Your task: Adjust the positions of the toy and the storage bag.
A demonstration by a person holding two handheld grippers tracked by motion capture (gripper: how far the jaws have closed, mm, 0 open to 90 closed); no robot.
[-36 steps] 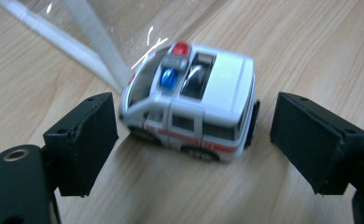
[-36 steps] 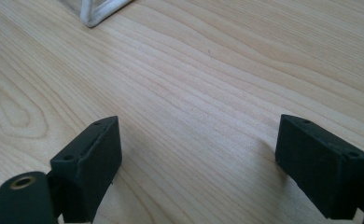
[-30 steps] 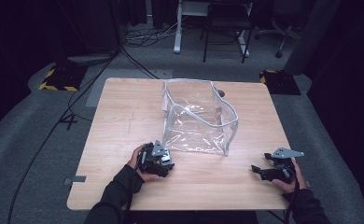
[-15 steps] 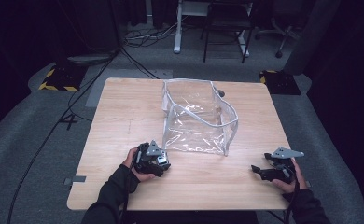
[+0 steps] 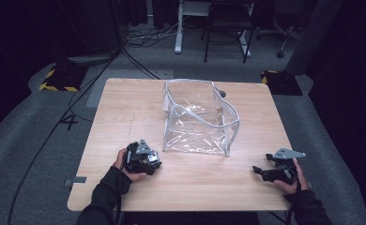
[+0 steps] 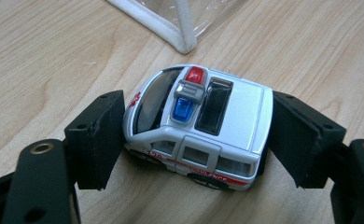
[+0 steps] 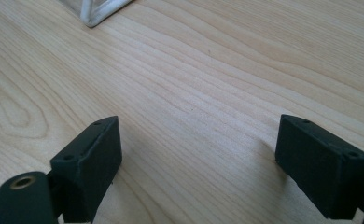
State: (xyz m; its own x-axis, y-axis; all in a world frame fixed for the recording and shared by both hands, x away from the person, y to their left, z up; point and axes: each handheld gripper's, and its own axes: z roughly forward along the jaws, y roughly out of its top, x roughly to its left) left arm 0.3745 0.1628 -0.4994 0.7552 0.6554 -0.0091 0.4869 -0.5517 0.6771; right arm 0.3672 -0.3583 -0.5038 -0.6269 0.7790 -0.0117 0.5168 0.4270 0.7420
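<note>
On the wooden table (image 5: 125, 108), your left gripper (image 6: 196, 135) has just closed its jaws on the toy ambulance (image 6: 199, 126), just short of the clear pouch (image 5: 197, 117). Lifting and bagging remain; your right gripper (image 7: 199, 158) rests wide open, empty.

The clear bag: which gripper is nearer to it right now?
Left. The left gripper, shut on the toy ambulance, sits just off the clear bag at its near left corner; the right gripper rests farther off, open, toward the table's right edge.
</note>
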